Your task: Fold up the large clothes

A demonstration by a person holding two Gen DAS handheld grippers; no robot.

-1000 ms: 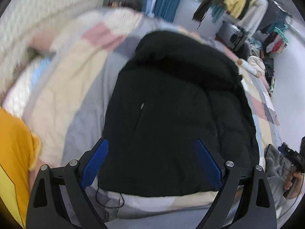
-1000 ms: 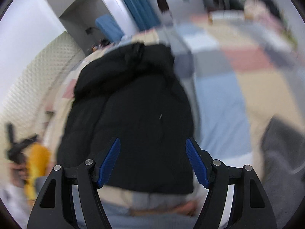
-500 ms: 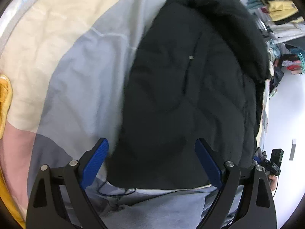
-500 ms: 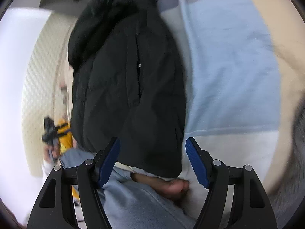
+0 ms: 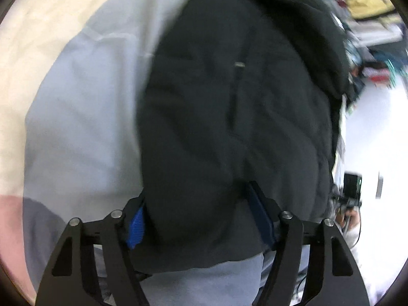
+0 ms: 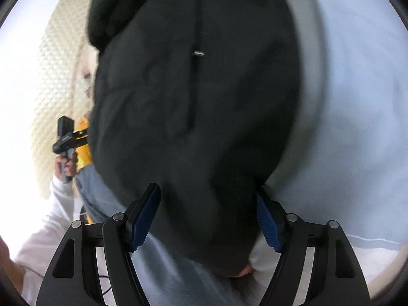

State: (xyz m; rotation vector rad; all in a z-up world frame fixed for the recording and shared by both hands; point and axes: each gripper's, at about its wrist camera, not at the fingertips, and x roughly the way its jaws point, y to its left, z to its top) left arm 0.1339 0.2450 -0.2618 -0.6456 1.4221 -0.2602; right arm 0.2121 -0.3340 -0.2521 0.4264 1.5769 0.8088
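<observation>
A black puffer jacket point(image 5: 229, 117) lies lengthwise on the bed, its hood at the far end; it also fills the right wrist view point(image 6: 193, 107). My left gripper point(image 5: 199, 219) is open with the jacket's near hem bulging between its blue pads, one pad point(image 5: 135, 223) at the left edge of the fabric. My right gripper point(image 6: 206, 219) is open, and the near hem sits between its pads point(image 6: 267, 227). Whether the pads press the fabric cannot be told through the blur.
The bed carries a patchwork quilt in cream, grey and pink point(image 5: 76, 102) and light blue point(image 6: 357, 102). The person's blue jeans point(image 6: 165, 267) are at the near edge. A quilted headboard point(image 6: 56, 63) and my left hand's gripper handle point(image 6: 66, 140) are at left.
Both grippers have dropped down and forward onto the jacket's near hem, which now sits between the pads of each. The jacket fills more of both views.
</observation>
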